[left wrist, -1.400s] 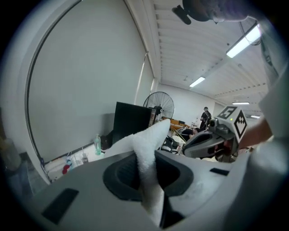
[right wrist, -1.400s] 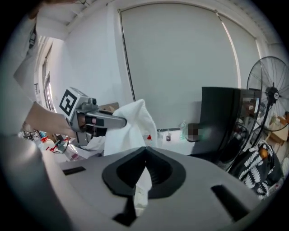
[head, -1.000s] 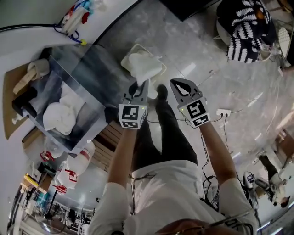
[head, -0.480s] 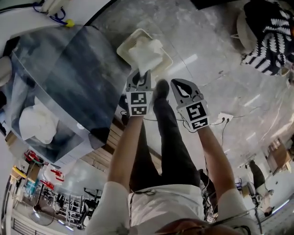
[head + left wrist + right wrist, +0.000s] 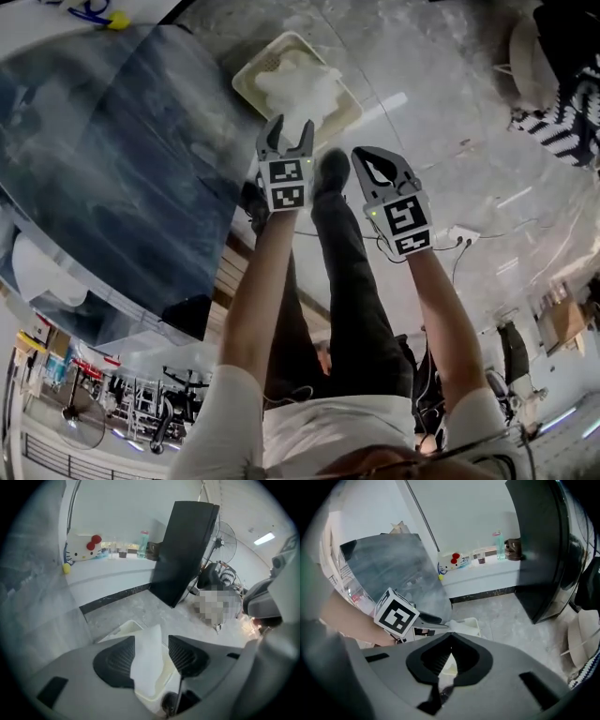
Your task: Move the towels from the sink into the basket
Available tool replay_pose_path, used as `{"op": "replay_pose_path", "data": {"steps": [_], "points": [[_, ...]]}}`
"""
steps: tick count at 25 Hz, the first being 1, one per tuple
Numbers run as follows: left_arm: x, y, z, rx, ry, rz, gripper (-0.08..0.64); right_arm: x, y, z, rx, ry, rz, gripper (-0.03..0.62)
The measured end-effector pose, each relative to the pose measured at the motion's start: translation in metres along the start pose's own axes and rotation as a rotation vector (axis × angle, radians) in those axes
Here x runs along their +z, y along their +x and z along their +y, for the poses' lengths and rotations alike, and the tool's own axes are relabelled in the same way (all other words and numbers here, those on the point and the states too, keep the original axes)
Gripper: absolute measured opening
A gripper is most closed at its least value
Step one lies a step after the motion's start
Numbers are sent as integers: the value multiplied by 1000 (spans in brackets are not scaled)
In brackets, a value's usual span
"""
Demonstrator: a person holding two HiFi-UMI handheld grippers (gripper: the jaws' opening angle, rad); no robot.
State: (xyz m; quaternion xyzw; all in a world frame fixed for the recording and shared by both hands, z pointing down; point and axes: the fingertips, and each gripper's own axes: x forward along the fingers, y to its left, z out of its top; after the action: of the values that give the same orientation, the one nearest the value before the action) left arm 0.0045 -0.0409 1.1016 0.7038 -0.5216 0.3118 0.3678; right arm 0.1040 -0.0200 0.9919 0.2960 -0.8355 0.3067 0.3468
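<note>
A cream basket (image 5: 246,82) stands on the marble floor with white towels (image 5: 302,86) heaped in it. My left gripper (image 5: 292,127) hangs just above its near edge. Its jaws have just been opening; a white towel (image 5: 149,660) hangs loose between the pads, over the basket (image 5: 123,629), with a gap on its right side. Beside it my right gripper (image 5: 364,157) is shut with nothing in it, its tips meeting (image 5: 451,634). Another white towel (image 5: 36,270) lies in the sink (image 5: 112,169) at far left.
The person's legs and dark shoes (image 5: 328,173) stand between the grippers and the basket. A tall black panel (image 5: 187,550) leans beyond the basket. A power strip and cables (image 5: 459,234) lie on the floor at right, near a chair with striped cloth (image 5: 574,103).
Both grippers have sunk toward the basket. The left jaws, earlier shut on a white towel, now stand apart with the towel loose between them. The right gripper stays shut.
</note>
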Motion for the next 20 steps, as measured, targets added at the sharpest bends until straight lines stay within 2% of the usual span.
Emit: {"op": "replay_pose_path", "data": {"steps": [5,11,16,20], "points": [[2,-18,-1,-21,10,5,218,8,-2,7,2,-3,7,-2],[33,-49,-13,-37,15,-19,218,31,-22,14,-23,-15,-2,-2],[85,-93,-31,-62,20,-75,216,69,-58,26,-50,-25,-32,-2],[138,-149,-46,-73,-9,-117,209,109,-113,39,-65,-9,-64,-2]]}}
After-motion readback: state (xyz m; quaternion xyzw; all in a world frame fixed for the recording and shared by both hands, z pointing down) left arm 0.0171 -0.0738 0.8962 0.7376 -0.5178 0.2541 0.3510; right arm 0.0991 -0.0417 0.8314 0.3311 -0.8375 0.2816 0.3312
